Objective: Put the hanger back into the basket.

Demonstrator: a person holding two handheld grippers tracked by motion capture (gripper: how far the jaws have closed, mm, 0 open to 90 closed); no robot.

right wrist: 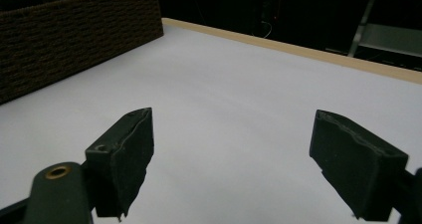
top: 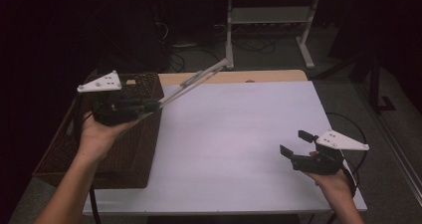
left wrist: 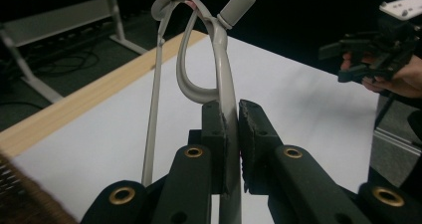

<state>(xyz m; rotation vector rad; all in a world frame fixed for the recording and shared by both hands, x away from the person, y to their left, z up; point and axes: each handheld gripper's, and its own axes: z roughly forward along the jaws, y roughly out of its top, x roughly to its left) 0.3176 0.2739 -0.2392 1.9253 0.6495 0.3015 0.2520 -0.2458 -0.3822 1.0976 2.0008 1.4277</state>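
Note:
My left gripper [top: 153,105] is shut on a light grey plastic hanger [top: 194,79], held above the dark woven basket [top: 130,154] at the table's left. The hanger slants up and away to the right over the table's far edge. In the left gripper view the jaws [left wrist: 233,115] pinch one thin arm of the hanger [left wrist: 221,64], whose curved loop and hook rise beyond the pads. My right gripper [top: 295,143] hovers low at the front right, open, with nothing between its pads [right wrist: 231,144]. It also appears far off in the left gripper view [left wrist: 361,59].
A white sheet [top: 234,134] covers the table, with a wooden strip [top: 259,76] along its far edge. The basket's woven wall [right wrist: 74,30] stands to the left in the right gripper view. Beyond the table are a white metal stand [top: 268,20] and floor cables.

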